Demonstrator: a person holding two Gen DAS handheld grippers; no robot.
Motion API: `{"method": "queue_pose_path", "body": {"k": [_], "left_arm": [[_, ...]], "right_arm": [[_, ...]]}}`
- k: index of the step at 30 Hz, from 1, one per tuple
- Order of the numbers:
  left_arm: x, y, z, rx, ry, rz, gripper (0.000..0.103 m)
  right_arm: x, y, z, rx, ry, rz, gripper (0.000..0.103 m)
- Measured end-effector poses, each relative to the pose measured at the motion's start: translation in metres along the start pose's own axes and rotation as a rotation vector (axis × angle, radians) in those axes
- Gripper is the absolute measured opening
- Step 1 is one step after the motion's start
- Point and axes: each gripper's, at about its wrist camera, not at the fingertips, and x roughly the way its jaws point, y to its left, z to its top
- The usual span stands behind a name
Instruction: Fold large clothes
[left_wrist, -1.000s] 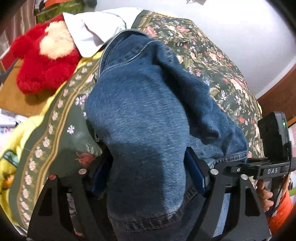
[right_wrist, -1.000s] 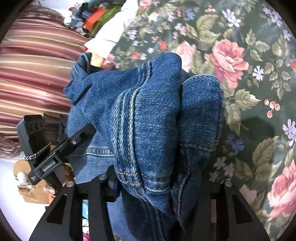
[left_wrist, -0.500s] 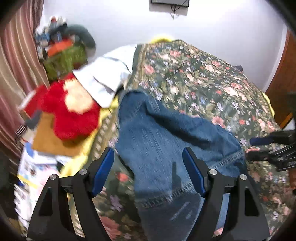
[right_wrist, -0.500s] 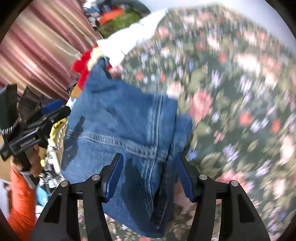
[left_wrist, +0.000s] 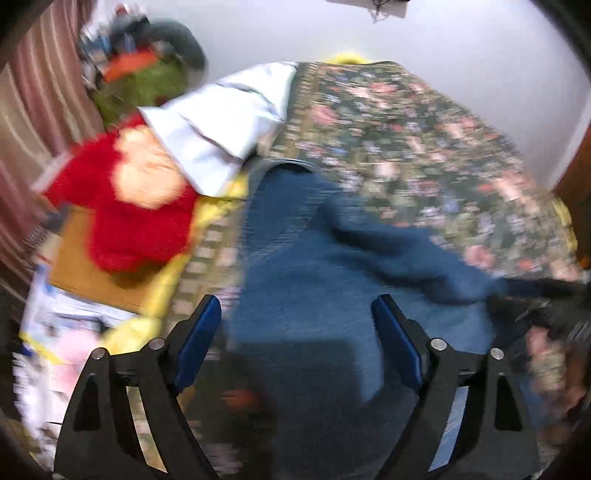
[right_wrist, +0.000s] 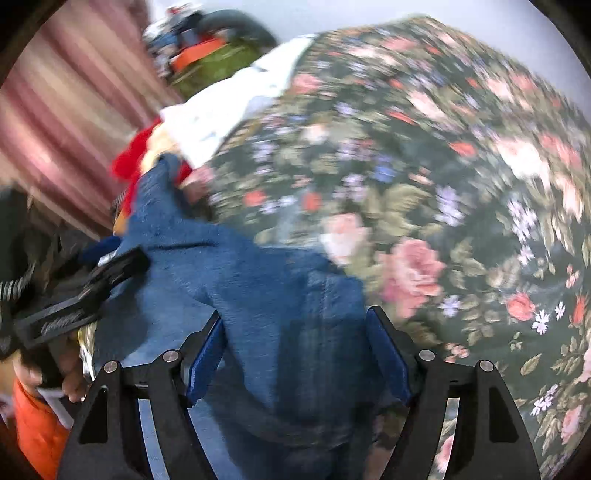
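Note:
Blue jeans (left_wrist: 317, 258) lie folded on the floral bedspread (left_wrist: 424, 147), near its left edge. My left gripper (left_wrist: 297, 339) hovers above the near end of the denim. Its jaws are opening, and the blue pads (left_wrist: 199, 339) stand wide and clear of the cloth. In the right wrist view the jeans (right_wrist: 240, 269) lie under my right gripper (right_wrist: 295, 354). Its jaws are opening too, with denim showing between the pads but not pinched. Each gripper shows blurred at the edge of the other's view: the right gripper (left_wrist: 546, 295), the left gripper (right_wrist: 74, 306).
A red plush toy (left_wrist: 125, 214) and a white pillow (left_wrist: 221, 129) lie at the bed's left side. Clutter with a green bag (left_wrist: 144, 85) is piled by the striped curtain (right_wrist: 55, 129). A hand with an orange sleeve (right_wrist: 33, 424) holds the left gripper. Both views are motion-blurred.
Both grippers held bunched denim close to the cameras a second ago. They have let go, opened and lifted away, and the jeans now lie on the bed.

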Motion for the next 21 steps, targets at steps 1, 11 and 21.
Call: {"method": "queue_pose_path", "body": {"k": [1, 11, 21], "left_arm": [[-0.004, 0.002, -0.001, 0.007, -0.007, 0.027, 0.088], [-0.064, -0.010, -0.049, 0.096, -0.048, -0.030, 0.086], [-0.094, -0.013, -0.112, 0.089, 0.002, 0.033, 0.087]], "right_arm": [[0.002, -0.010, 0.003, 0.034, 0.010, 0.019, 0.073], [-0.060, 0.002, -0.031, -0.064, -0.090, -0.042, 0.073], [-0.047, 0.043, -0.110, -0.230, 0.062, -0.125, 0.073]]}}
